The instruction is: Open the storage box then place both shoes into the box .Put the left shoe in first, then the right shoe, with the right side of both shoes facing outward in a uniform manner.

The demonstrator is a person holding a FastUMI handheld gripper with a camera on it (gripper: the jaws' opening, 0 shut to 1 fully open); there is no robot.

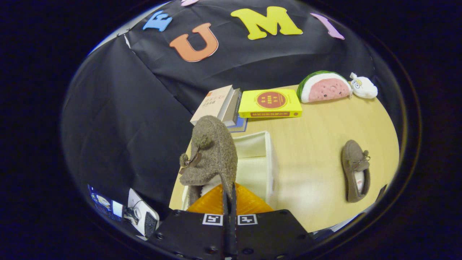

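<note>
My fingers (230,202) pinch the fuzzy brown shoe (210,155) by its heel rim, above the open white box (260,164). The other shoe (356,175) lies right of the box, books (269,103) beyond.

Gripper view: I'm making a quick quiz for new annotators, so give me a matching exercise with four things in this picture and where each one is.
Things:
1. held shoe
2. second shoe
3. yellow book
4. watermelon plush

Places:
A. lying flat on the bare table, off to the right of the storage box
B. pinched at its heel edge between the closed fingers of the gripper, above the open box
C. at the table's far edge, beside a small white plush
D. flat on the table beyond the box, next to the stacked books

Pairs: 1-B, 2-A, 3-D, 4-C
</note>
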